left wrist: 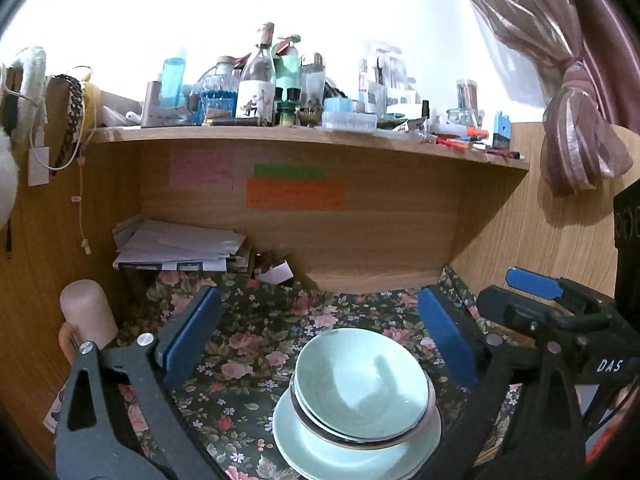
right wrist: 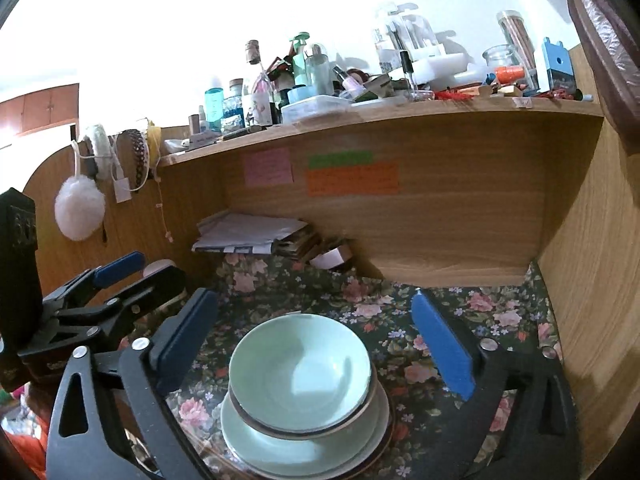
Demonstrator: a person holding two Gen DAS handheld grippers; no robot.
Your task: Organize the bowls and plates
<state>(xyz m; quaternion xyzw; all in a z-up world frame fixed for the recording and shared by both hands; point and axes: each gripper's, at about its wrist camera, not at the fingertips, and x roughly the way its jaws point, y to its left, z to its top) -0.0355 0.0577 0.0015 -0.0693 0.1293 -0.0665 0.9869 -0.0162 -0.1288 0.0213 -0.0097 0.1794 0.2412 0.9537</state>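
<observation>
**Pale green bowls stacked on a plate, both tongs spread wide**

Pale green glazed ceramic bowls [left wrist: 362, 380] sat nested, mouths facing up, on a pale green round plate [left wrist: 320, 454] of the same glaze. Being round, the stack had no long axis to name; it stood upright, the top bowl tilted slightly. In the left wrist view the stack lay at about 5 o'clock, between the blue pads; in the right wrist view the bowls [right wrist: 300, 376] and plate [right wrist: 280, 450] lay near 6 o'clock.

The left gripper [left wrist: 320, 344] was spread wide, its pads on either side of the stack and touching nothing. The right gripper [right wrist: 316, 344] was likewise spread and held nothing.

The stack rested on a dark floral-patterned tablecloth [left wrist: 248, 340] inside a wooden desk alcove [left wrist: 360, 232]. A pile of white papers [left wrist: 176, 246] lay at 10 o'clock. Pink, green and orange sticky notes [left wrist: 294, 192] were stuck on the back panel. A cluttered wooden shelf [left wrist: 280, 134] of bottles and jars ran across at 12 o'clock, and a mauve striped curtain [left wrist: 576, 140] hung at 2 o'clock.
</observation>
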